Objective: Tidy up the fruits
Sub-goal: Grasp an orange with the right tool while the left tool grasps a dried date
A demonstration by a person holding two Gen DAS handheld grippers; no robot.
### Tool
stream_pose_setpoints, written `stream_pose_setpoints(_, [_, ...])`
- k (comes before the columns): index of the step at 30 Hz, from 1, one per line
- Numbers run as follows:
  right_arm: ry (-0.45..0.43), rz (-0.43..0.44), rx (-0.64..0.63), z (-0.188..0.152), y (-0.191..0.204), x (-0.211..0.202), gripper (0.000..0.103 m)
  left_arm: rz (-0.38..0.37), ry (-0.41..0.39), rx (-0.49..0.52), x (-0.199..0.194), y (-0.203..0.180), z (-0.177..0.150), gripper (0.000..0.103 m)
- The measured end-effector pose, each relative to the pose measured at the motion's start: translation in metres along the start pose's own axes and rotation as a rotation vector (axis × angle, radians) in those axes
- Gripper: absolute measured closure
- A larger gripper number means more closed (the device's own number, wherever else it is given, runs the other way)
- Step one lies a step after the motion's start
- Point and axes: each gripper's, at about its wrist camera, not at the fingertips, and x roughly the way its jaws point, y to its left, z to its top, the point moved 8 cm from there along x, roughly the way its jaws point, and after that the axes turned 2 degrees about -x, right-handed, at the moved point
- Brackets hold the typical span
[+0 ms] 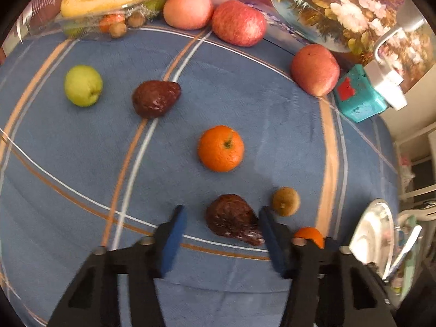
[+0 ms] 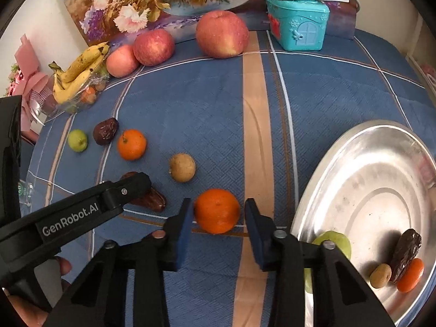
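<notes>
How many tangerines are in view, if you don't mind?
3: one between the right tongs tangerine, one mid-cloth, one in the steel tray. The distant clear container may hide more.

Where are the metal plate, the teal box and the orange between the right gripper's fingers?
metal plate (image 2: 381, 163): right wrist view, bare inner surface.
teal box (image 2: 298, 26): right wrist view, front wall.
orange (image 2: 216, 210): right wrist view, middle of peel.

Open cloth (image 2: 212, 125): we see a bare stretch mid-worktop.
Right edge: metal plate (image 2: 381, 163) blocks us.
Back: apples (image 2: 222, 34) line it.
</notes>
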Motion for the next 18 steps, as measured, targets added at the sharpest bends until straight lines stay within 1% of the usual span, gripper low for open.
stream_pose_setpoints(1, [-0.002, -0.001, -0.002, 0.0, 0.0, -0.001, 0.067, -0.007, 0.004, 0.002, 0.0, -0.002, -0.001, 0.061])
stream_pose_setpoints(4, [-0.005, 0.013, 0.003, 0.001, 0.001, -0.004, 0.067, -0.01, 0.003, 0.006, -0.002, -0.008, -0.002, 0.062])
stream_pose_setpoints(6, [-0.013, 0.026, 0.01, 0.002, 0.001, -0.008, 0.067, -0.039, 0.001, -0.017, -0.004, -0.009, -0.001, 0.064])
stream_pose_setpoints(9, [-0.035, 0.033, 0.012, 0.006, 0.002, -0.019, 0.067, -0.07, -0.011, -0.043, -0.013, -0.005, 0.004, 0.064])
stream_pose_setpoints(12, [-0.06, 0.043, 0.014, 0.011, 0.003, -0.031, 0.067, -0.068, -0.043, -0.036, -0.026, -0.005, 0.008, 0.064])
stream_pose_setpoints(18, [-0.088, 0.05, 0.021, 0.014, 0.003, -0.046, 0.067, -0.084, -0.081, -0.021, -0.047, -0.012, 0.009, 0.064])
